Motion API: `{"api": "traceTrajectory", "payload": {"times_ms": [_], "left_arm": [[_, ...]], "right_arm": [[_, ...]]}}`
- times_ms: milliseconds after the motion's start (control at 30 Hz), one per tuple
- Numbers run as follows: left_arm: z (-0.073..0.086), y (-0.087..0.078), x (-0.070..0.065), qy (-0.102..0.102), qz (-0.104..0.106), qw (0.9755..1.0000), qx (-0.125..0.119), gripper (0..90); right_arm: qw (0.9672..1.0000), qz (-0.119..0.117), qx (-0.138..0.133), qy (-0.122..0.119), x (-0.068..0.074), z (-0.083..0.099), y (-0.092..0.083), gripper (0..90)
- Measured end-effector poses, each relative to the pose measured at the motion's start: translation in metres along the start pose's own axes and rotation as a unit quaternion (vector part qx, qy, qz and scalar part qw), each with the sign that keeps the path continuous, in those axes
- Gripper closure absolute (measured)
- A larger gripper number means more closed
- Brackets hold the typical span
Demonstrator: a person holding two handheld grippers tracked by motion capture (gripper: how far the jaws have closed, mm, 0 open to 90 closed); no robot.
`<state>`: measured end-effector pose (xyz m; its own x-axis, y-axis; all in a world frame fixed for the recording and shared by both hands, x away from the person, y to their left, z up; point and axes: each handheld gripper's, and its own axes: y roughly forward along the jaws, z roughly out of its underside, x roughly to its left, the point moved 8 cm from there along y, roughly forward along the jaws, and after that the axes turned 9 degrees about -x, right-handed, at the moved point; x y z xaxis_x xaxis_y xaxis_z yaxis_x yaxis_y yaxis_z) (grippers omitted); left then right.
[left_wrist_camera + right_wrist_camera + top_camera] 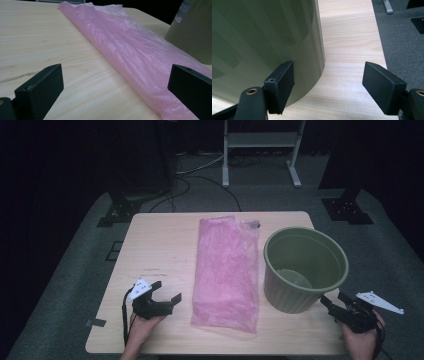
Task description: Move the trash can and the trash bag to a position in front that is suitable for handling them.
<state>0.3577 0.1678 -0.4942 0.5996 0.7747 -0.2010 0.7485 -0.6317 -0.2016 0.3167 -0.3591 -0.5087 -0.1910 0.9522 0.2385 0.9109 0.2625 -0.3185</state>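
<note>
A flat pink plastic bag [227,272] lies lengthwise down the middle of the wooden table [160,245]. To its right stands a green ribbed bin [302,267], upright and with nothing visible inside. My left gripper [166,291] rests near the front left of the table, open, its jaws pointing toward the bag's near left edge [140,62] with nothing between them. My right gripper [336,298] sits at the front right corner, open, its left jaw close beside the bin's wall [262,42] and bare wood [347,50] between the jaws.
The table's right edge [379,45] runs close to my right gripper, with grey carpet [402,37] beyond. A white metal stand [260,150] and black tripod feet [117,210] stand on the floor behind the table. A small piece of tape [95,322] sticks at the front left corner.
</note>
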Motion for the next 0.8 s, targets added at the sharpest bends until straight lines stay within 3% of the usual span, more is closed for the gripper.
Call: {"api": "traceTrajectory", "payload": {"times_ms": [167,400,600,800], "left_arm": [[-0.003,0.015,-0.003,0.008,0.006,0.9999,0.013,0.0],[0.0,0.048,-0.002,-0.004,0.01,0.999,0.043,2.3],[0.006,0.073,0.005,-0.008,-0.003,0.997,0.077,6.3],[0.008,0.091,0.004,0.01,-0.003,0.9941,0.108,12.8]], "right_arm": [[1.0,0.002,-0.002,0.0,-0.002,-0.002,0.001,25.0],[1.0,0.001,0.001,0.001,-0.003,-0.002,0.003,25.0],[1.0,0.001,0.001,-0.004,-0.002,-0.001,0.001,25.0],[1.0,0.004,-0.005,-0.004,-0.004,-0.003,-0.002,25.0]]}}
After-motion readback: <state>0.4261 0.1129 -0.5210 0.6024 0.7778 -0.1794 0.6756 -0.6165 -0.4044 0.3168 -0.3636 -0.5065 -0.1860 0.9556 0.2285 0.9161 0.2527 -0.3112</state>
